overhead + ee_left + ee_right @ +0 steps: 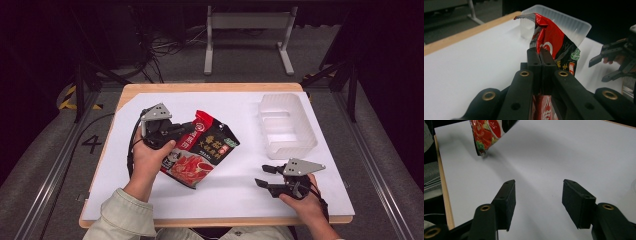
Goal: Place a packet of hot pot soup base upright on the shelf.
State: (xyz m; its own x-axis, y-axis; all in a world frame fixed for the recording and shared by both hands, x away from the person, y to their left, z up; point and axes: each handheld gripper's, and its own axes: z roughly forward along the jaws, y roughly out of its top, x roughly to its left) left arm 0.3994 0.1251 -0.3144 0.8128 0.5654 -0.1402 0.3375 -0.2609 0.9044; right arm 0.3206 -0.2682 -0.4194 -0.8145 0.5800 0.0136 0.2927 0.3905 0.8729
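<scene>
the left gripper [186,131] pinches the red packet [202,150], lifted; the right gripper [266,176] waits spread. next is probably lowering it into the clear bin [287,125].

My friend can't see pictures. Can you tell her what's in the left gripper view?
The left gripper, with two black jaws pressed together, pinches a shiny red and black foil food pouch above a white table cover. A frosted clear plastic bin stands behind the pouch, and the right gripper waits open at the right edge.
</scene>
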